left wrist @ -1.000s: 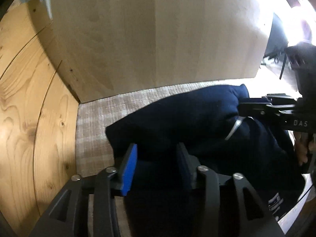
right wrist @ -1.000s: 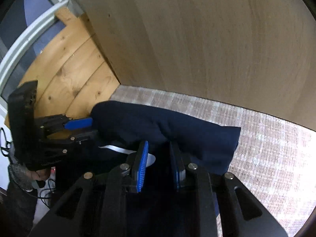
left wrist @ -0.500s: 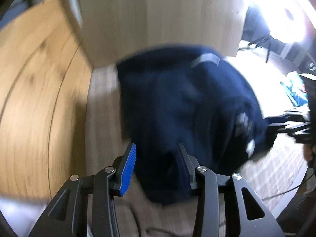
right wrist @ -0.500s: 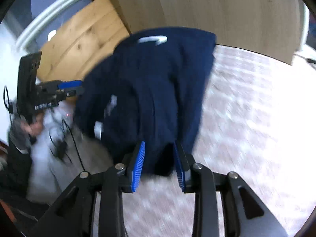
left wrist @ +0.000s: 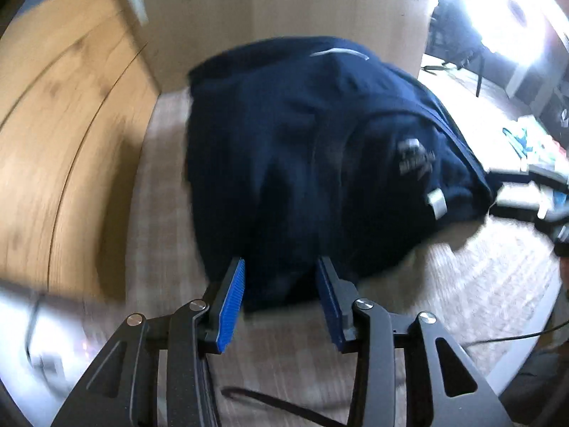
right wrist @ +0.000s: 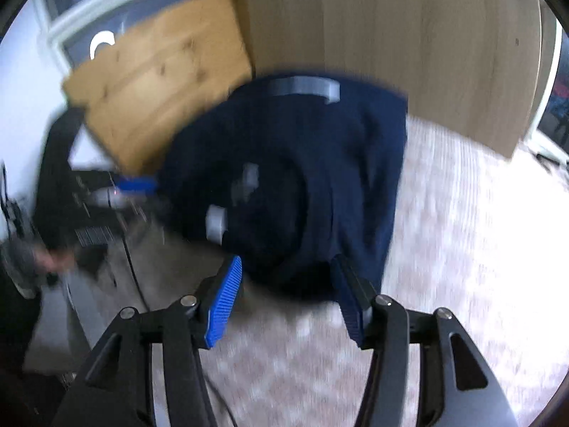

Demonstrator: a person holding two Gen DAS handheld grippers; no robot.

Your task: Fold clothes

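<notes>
A dark navy garment (left wrist: 320, 163) lies bunched on a checked beige cloth, with a white label and pale print near its right side. It also shows in the right wrist view (right wrist: 313, 185), with a grey collar strip at its far edge. My left gripper (left wrist: 281, 284) is open, its blue pads just at the garment's near edge, holding nothing. My right gripper (right wrist: 288, 281) is open at the garment's near edge, empty. The left gripper also shows in the right wrist view (right wrist: 135, 185) beside the garment's left side. Both views are motion-blurred.
A pale wooden panel (left wrist: 284, 3) stands behind the garment. An orange pine board (left wrist: 64, 114) is to the left. The checked cloth (right wrist: 462, 249) extends to the right. Cables (left wrist: 515, 338) and clutter lie at the table's right edge.
Both grippers have let go of the garment, opened wider and pulled back. The garment, held up a second ago, now lies dropped in a heap on the cloth.
</notes>
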